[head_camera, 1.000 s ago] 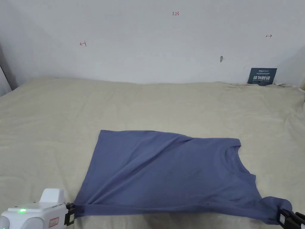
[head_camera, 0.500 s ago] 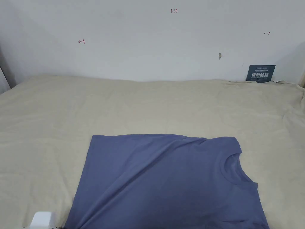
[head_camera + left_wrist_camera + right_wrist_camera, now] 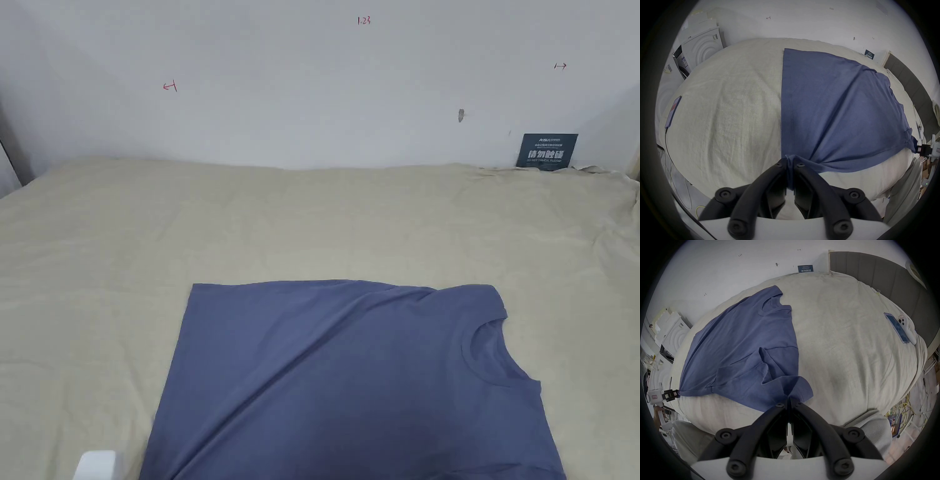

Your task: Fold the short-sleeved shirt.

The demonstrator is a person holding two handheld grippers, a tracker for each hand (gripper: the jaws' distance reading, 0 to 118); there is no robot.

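Overhead, the blue short-sleeved shirt (image 3: 350,381) lies soft and creased on the beige, wrinkled bed (image 3: 312,219), near its front edge, long axis running left to right, round collar toward the right.

Next, the left gripper view: the left gripper (image 3: 790,164) sits low at the bed's front edge, black jaws pinched together on the shirt's hem corner, cloth bunched between them.

Finally, the right gripper view: the right gripper (image 3: 789,404) has its jaws pressed together on the sleeve (image 3: 795,389) edge; diagonal folds run toward the far hem.
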